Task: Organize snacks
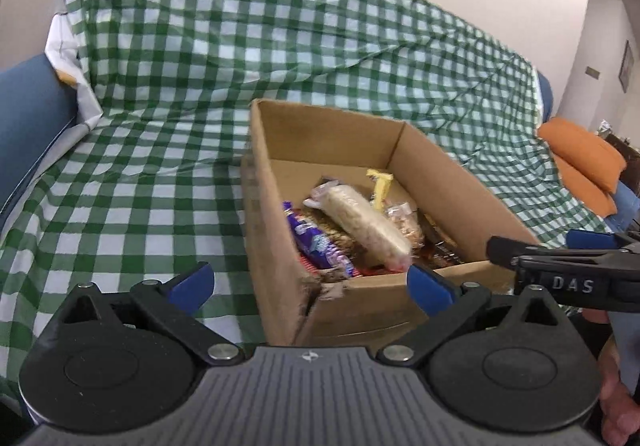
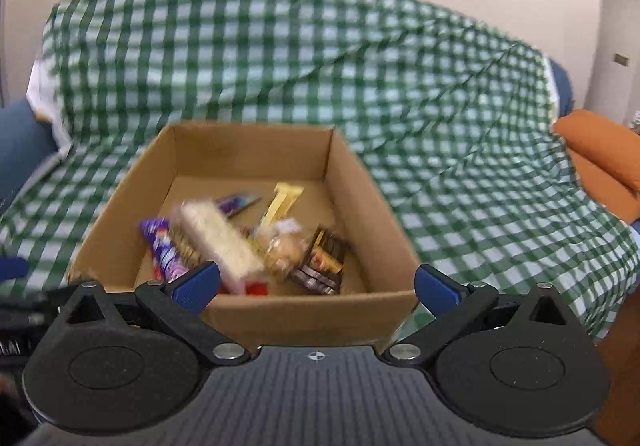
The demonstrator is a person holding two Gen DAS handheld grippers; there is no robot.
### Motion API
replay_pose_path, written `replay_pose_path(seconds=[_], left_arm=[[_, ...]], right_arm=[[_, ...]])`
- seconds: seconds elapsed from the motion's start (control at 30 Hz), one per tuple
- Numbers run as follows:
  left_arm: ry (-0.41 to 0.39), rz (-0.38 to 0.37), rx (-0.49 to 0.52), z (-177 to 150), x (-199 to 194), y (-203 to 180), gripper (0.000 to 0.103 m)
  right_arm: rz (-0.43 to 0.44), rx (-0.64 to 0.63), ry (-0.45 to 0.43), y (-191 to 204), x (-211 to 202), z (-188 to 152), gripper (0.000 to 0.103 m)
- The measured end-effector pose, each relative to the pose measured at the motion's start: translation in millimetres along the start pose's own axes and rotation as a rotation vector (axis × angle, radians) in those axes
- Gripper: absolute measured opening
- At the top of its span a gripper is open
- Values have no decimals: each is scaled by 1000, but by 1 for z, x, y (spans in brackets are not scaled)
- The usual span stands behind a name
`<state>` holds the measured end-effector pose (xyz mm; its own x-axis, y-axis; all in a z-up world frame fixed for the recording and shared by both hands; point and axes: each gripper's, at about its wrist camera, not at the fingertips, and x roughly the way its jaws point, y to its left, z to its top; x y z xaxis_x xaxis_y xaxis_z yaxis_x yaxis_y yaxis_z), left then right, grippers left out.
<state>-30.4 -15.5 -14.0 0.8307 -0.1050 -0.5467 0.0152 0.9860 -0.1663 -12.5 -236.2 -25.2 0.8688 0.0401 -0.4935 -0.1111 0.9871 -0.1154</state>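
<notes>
Here, an open cardboard box [image 2: 352, 182] sits on a green-and-white checked cloth [image 1: 168, 94] draped over a sofa, walls upright, no lid or flaps showing. The snacks all lie inside it, piled toward the near wall.

Right wrist view: box just ahead of the right gripper [image 2: 316, 284], at 12 o'clock. Its blue fingertips [image 2: 198, 284] stand spread wide, nothing between them; the near wall of the box lies across the gap. Picture is motion-blurred.

Contents, right wrist view:
- pale wrapped bar [image 2: 218, 236], longest item, lying on top of the pile, running from 11 to 5 o'clock
- purple packet [image 2: 162, 246] at its 9 o'clock, touching
- yellow packet [image 2: 282, 202] toward the far wall, at 1 o'clock of the pale bar
- clear bag of brown pieces [image 2: 282, 250] at box centre
- dark brown packets [image 2: 324, 266] at 3 o'clock of the clear bag
- something red under the pale bar's near end; cannot tell what.

Left wrist view: left gripper [image 1: 310, 282] also spread wide and empty, the box's near corner between its fingers. The right gripper enters at 3 o'clock, over the box's near right corner. Orange cushion [image 1: 584, 154] at 2 o'clock, well apart from the box.
</notes>
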Motion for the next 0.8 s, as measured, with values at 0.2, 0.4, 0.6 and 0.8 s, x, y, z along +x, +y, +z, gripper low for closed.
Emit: replay_pose_path(seconds=[0.2, 0.4, 0.6, 0.8], left_arm=[[61, 41, -31, 5, 9, 13, 103], [65, 37, -15, 3, 8, 10, 103], [51, 24, 8, 4, 9, 3, 103], [47, 23, 24, 2, 10, 0, 103]], right_arm=[[4, 11, 38, 8, 11, 4, 103], [12, -2, 45, 13, 12, 3, 103], [12, 5, 43, 6, 12, 2, 103], [15, 13, 36, 3, 11, 2, 102]])
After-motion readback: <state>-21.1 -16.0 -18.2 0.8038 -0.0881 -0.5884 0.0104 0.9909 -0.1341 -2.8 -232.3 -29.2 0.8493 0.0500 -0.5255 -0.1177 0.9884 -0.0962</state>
